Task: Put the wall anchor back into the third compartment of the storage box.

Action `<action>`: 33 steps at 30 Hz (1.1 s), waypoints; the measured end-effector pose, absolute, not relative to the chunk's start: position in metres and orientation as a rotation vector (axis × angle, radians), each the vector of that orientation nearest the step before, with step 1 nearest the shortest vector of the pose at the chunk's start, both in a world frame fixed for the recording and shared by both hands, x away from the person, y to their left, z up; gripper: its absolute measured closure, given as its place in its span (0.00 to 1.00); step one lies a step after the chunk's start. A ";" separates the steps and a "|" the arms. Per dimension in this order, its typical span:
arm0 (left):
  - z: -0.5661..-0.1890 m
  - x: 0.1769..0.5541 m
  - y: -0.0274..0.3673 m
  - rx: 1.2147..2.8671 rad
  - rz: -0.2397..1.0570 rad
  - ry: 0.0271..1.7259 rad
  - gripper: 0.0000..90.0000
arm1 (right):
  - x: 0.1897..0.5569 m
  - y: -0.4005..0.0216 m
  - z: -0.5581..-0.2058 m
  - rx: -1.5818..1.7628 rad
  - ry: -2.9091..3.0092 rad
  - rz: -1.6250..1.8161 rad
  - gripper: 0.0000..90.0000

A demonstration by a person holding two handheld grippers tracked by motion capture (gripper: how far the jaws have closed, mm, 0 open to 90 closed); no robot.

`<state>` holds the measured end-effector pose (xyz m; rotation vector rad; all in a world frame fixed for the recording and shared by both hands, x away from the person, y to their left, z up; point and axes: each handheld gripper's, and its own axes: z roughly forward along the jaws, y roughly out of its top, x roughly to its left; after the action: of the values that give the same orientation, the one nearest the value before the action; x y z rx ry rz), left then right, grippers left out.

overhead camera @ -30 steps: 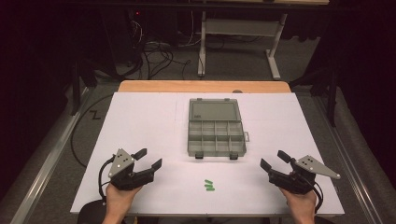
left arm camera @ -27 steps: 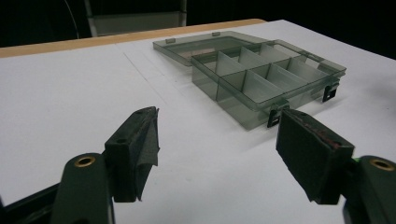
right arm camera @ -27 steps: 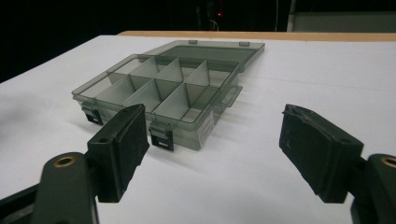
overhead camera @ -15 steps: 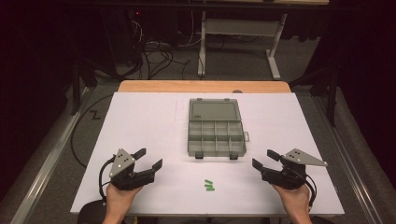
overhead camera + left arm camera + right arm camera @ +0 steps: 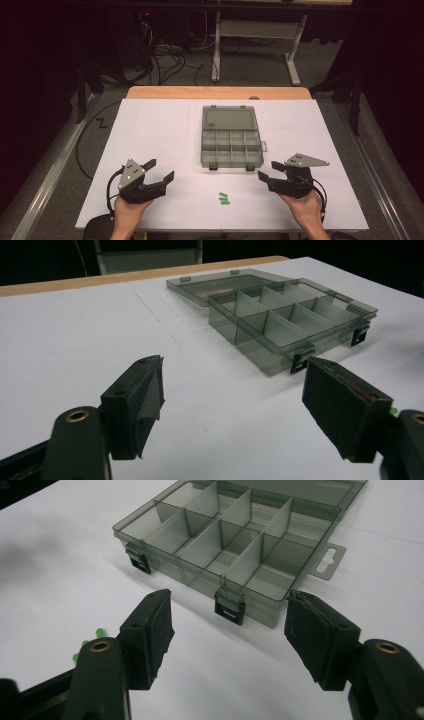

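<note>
On white table (image 5: 150,130), near edge: left gripper (image 5: 159,170) hovering, jaws opening wide, empty; right gripper (image 5: 269,170) closing partway, empty, near-right of open organizer box (image 5: 231,136); green pieces (image 5: 223,198) lying between.

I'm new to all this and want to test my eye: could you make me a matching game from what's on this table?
Things:
1. clear grey plastic compartment box
2. small green pieces
3. left gripper
4. white table sheet

Descriptions:
A. loose on the sheet, between the two hands
B. lid folded back flat, compartments bare
C. jaws apart, nothing between them
D. lies under everything

Pairs: 1-B, 2-A, 3-C, 4-D
</note>
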<state>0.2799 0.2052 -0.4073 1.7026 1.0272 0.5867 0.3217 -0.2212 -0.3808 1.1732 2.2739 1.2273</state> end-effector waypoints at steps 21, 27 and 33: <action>-0.406 0.280 0.205 1.697 0.585 1.033 0.25 | 0.329 -0.195 -0.371 1.120 2.428 1.135 0.50; -0.406 0.280 0.206 1.696 0.586 1.034 0.25 | 0.331 -0.187 -0.370 1.087 2.461 1.097 0.50; -0.406 0.279 0.206 1.695 0.584 1.033 0.25 | 0.334 -0.177 -0.368 1.065 2.516 1.042 0.52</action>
<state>0.2795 0.2061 -0.4060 1.6949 1.0333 0.5841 0.3342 -0.1769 -0.3678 1.0646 2.5157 1.0415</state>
